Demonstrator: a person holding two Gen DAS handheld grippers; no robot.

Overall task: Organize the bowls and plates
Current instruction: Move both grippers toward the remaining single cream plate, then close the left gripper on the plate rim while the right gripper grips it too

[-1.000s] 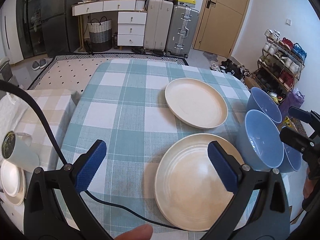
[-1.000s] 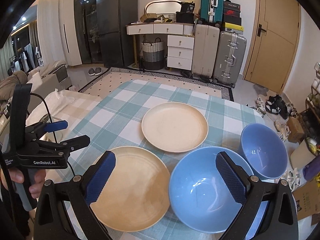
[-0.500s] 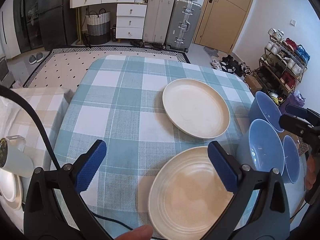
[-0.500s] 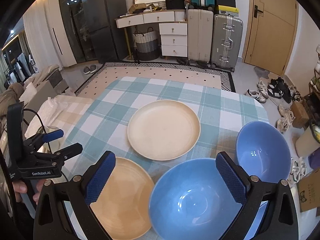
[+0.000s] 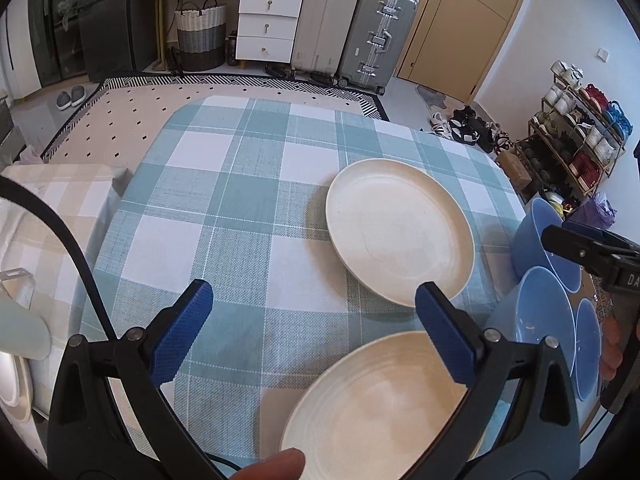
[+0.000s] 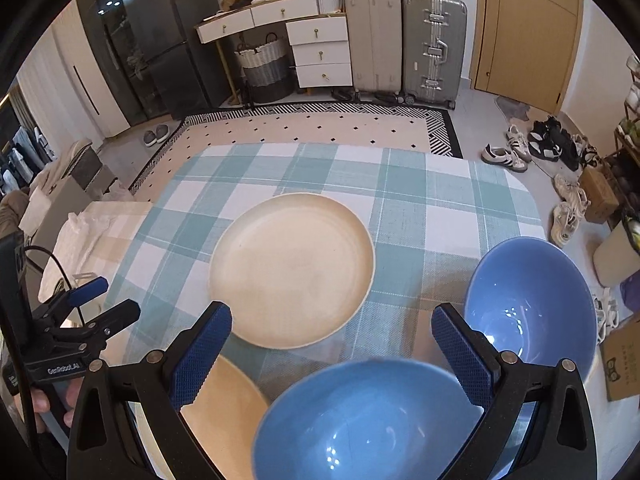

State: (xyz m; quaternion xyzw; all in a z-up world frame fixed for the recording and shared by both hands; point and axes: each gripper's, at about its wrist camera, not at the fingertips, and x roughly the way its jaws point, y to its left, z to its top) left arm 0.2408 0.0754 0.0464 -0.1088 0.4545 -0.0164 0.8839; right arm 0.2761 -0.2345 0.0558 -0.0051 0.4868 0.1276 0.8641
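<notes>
Two cream plates lie on the checked tablecloth: a far plate [image 5: 400, 232] [image 6: 292, 268] and a near plate [image 5: 376, 412] [image 6: 224, 412]. Blue bowls stand at the table's right edge: a near bowl [image 6: 368, 420] [image 5: 544, 316], a far bowl [image 6: 528, 304] [image 5: 548, 236], and a third blue bowl [image 5: 588, 344] behind the near one. My left gripper [image 5: 312, 328] is open and empty above the near plate's far rim. My right gripper [image 6: 332, 352] is open and empty above the near bowl's far rim.
The table [image 5: 224, 208] has rounded far corners. A side table with a beige checked cloth [image 5: 48, 208] stands to the left, holding a white cup [image 5: 20, 332]. Suitcases [image 5: 352, 28], drawers and a shoe rack [image 5: 580, 128] stand beyond on the floor.
Both grippers have moved forward and lower over the table; the plates and bowls have slid toward the bottom of each view. Nothing was taken hold of.
</notes>
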